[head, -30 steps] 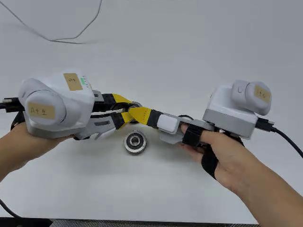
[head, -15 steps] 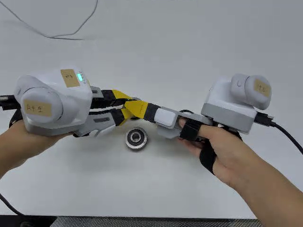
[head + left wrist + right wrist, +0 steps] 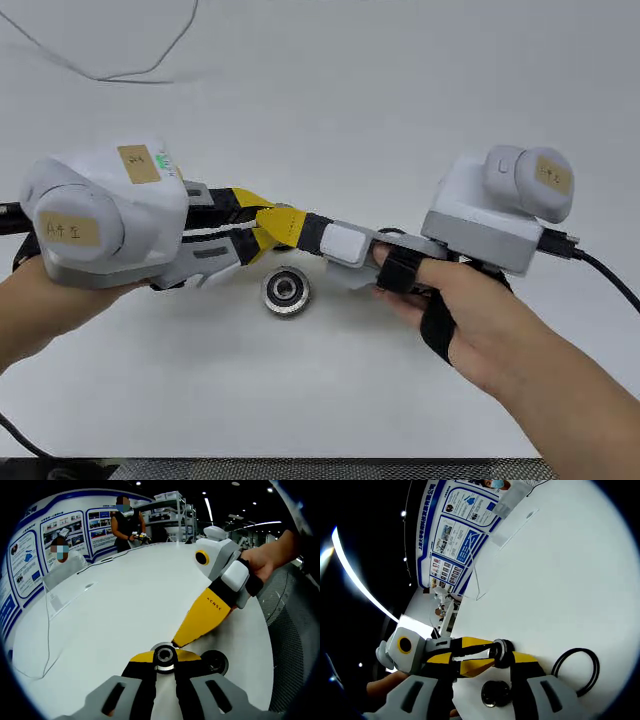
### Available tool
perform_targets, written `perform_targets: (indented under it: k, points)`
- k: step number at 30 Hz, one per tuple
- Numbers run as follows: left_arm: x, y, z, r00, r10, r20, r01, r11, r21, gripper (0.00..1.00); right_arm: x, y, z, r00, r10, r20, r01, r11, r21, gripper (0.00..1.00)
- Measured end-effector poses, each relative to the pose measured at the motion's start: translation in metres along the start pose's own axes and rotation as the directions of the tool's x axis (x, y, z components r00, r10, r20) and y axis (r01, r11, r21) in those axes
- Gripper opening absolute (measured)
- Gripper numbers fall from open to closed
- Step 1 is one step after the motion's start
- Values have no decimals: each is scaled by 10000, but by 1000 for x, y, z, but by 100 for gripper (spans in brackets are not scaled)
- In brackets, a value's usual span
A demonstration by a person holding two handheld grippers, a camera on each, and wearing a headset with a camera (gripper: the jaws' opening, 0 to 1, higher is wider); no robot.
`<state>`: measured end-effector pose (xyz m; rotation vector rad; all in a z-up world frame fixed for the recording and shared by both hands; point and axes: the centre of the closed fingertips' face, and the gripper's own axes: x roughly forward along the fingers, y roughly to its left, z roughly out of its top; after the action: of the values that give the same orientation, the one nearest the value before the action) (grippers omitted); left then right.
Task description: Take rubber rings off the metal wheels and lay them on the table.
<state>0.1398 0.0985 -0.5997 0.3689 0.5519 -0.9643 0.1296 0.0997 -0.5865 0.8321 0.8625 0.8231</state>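
At twelve o'clock of the spare wheel (image 3: 287, 290), my left gripper (image 3: 256, 236) clamps a metal wheel (image 3: 165, 658); my right gripper (image 3: 275, 225) touches it, I cannot tell its grip; rubber ring (image 3: 575, 670) at two o'clock.

A large work hall, something like a lab or a factory demonstration room. A long white tabletop (image 3: 125, 590) runs down it, with a loose cable (image 3: 150, 65) on it. Blue-bordered posters (image 3: 60, 527) cover the wall; storage shelves (image 3: 170, 507) stand behind under strip lights (image 3: 207, 509), and a person (image 3: 125, 527) stands at the far end.
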Motion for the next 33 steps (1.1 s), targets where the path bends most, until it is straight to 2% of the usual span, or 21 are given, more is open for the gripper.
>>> perform_targets:
  k: [3,6,15,19,33]
  points:
    - [0,0,0,10000,5,-4,-5,10000,0,13,1,-3,0,9998,-189,-32,189,9998,-92,48]
    - [0,0,0,10000,-1,-13,1,10000,13,13,1,-2,-1,10000,-89,-44,89,9999,116,50]
    - [0,0,1,10000,-1,-24,1,10000,13,13,5,0,2,9999,-91,75,91,10000,-11,52]
    - [0,0,1,10000,-10,-14,10,10000,9,13,6,0,4,9998,46,200,-52,9995,300,53]
    - [0,-1,1,10000,-30,-13,30,10000,20,13,-1,1,6,9998,120,180,-126,9992,384,51]
